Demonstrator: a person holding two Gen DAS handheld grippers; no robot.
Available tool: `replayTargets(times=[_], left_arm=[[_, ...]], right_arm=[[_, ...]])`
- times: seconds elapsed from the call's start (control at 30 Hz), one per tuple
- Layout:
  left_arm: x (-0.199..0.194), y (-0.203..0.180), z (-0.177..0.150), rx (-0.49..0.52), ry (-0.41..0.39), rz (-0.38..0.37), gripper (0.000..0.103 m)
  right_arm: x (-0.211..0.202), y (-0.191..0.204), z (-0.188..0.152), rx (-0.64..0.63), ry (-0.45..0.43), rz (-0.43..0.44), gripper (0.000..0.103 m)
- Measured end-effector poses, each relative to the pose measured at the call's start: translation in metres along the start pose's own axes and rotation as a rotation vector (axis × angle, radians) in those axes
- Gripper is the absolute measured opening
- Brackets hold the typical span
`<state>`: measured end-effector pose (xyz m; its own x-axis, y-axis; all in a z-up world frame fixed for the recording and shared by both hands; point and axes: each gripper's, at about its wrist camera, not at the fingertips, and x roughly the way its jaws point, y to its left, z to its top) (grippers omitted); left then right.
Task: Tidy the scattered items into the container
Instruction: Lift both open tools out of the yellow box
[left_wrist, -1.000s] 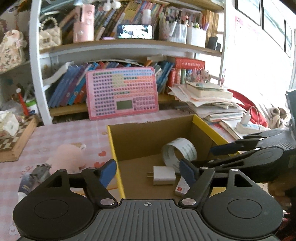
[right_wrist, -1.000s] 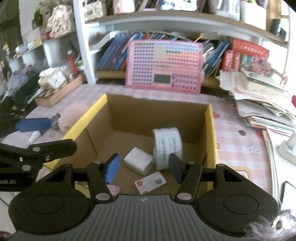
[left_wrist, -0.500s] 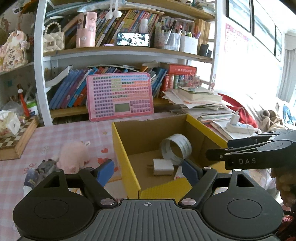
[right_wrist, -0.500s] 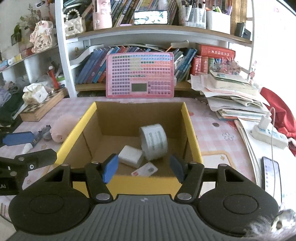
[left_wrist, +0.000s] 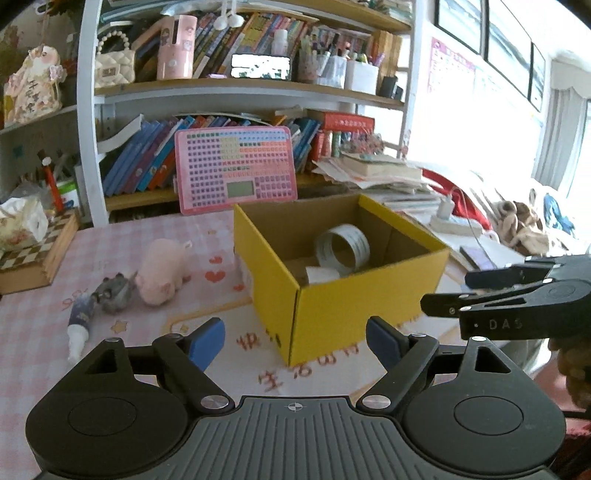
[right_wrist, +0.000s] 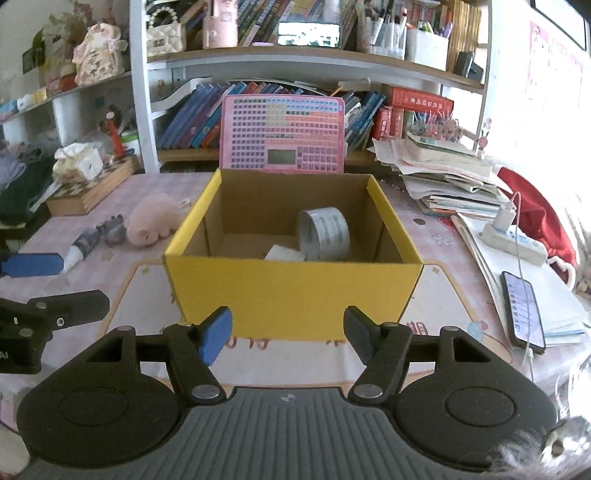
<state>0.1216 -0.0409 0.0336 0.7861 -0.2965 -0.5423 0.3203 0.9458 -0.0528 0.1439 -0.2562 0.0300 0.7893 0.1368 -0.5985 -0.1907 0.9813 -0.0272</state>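
I face a white bookshelf (right_wrist: 332, 59) packed with books (right_wrist: 192, 118); pink checked tablecloth (left_wrist: 155, 236) on the table below; window (left_wrist: 569, 140) at right, glare washes out that wall

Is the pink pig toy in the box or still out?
Out: the pink pig toy lies on the tablecloth left of the yellow box.

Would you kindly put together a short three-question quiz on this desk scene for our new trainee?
1. True or false: the tape roll lies inside the yellow box.
2. Which item still lies outside the box?
A. pink plush pig
B. a green mug
C. a red ball
3. Fill in: between the fingertips of the right gripper there is ____.

Key:
1. True.
2. A; the pig lies on the table left of the box.
3. Nothing; its jaws are opening, empty.
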Motion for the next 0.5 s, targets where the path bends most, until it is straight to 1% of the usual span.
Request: replayTargets(times=[0.07, 0.23, 0.5], left_arm=[[-0.006, 0.001, -0.007, 0.022, 0.009, -0.005, 0.086], [-0.019, 0.009, -0.020, 0.038, 0.031, -0.026, 0.086], [-0.037, 0.032, -0.041, 0.009, 0.081, -0.010, 0.086]], right_arm=[[-0.005, 0.008, -0.008, -0.009, 0.005, -0.011, 0.065], [-0.013, 0.029, -0.026, 0.009, 0.043, 0.003, 0.066], [-0.016, 0.067, -0.040, 0.000, 0.090, 0.037, 0.067]])
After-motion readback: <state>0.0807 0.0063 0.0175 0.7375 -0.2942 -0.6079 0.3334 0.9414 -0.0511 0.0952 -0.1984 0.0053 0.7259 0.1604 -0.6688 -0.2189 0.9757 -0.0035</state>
